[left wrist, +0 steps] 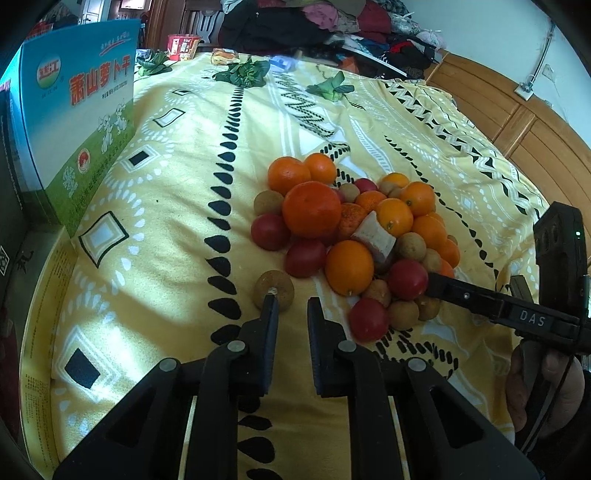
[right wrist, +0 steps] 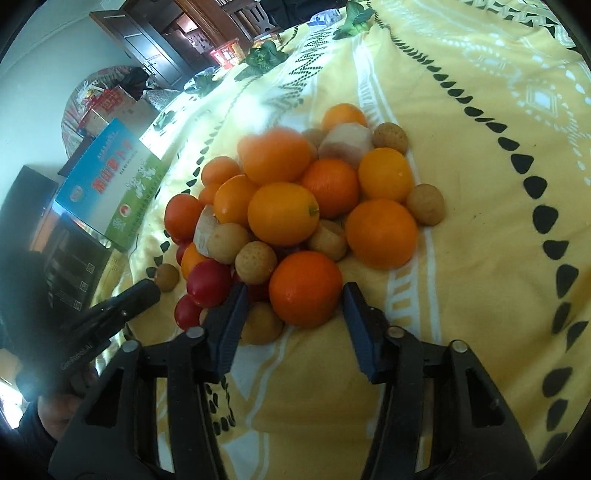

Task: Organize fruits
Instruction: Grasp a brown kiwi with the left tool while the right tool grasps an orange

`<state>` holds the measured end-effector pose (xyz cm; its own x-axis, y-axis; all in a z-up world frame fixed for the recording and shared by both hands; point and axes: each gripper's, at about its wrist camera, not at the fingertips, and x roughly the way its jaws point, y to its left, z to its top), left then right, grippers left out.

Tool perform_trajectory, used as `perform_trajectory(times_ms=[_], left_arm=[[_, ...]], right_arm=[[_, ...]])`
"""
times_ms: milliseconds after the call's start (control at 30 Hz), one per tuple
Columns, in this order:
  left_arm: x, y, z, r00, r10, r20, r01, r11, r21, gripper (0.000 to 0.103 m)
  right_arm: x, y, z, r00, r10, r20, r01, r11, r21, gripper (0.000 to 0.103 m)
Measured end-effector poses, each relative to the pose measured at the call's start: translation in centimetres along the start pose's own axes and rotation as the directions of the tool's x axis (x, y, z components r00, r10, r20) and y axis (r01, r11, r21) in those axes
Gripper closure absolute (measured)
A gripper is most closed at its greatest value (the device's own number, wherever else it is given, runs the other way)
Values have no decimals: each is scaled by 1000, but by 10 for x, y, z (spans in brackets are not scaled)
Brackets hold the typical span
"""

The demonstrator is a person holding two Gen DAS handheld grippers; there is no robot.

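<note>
A heap of oranges [left wrist: 312,208], red tomatoes [left wrist: 269,232] and brown longans [left wrist: 410,245] lies on a yellow patterned bedspread [left wrist: 177,206]. One longan [left wrist: 274,290] sits apart, just past the tip of my left gripper [left wrist: 292,301], whose jaws stand close together with nothing between them. In the right wrist view my right gripper [right wrist: 293,295] straddles the nearest orange [right wrist: 304,288]. The right pad [right wrist: 356,314] is at its skin, and a gap shows at the left pad [right wrist: 232,314]. One right finger [left wrist: 465,295] reaches the heap beside a tomato [left wrist: 407,278].
A blue and green printed box [left wrist: 74,122] stands at the left edge of the bedspread. Leafy greens [left wrist: 243,74] and a red noodle cup [left wrist: 183,46] lie at the far end. Piled clothes [left wrist: 314,26] and a wooden headboard [left wrist: 517,122] bound the bed. A pale cut chunk [left wrist: 373,236] sits in the heap.
</note>
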<state>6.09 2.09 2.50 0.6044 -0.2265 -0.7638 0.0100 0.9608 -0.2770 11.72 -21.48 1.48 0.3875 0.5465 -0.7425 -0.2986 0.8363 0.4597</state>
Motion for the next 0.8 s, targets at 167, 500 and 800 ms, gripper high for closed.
perform_trajectory(times_ms=[167,500,800], left_arm=[[-3,6,2,999,16,51,-14,999,-29,86],[10,4,12,997,56,55,-56,998,6,57],[13,-1,7,997,76,21,-77,996,42,78]], right_arm=[[-4,-8,-5,1000,14,13,-14,1000,23,63],[2,-8,0,1000,24,14,-24,1000,20,59],[-1,-7,-1,1000,4,27,-4,1000,3,64]])
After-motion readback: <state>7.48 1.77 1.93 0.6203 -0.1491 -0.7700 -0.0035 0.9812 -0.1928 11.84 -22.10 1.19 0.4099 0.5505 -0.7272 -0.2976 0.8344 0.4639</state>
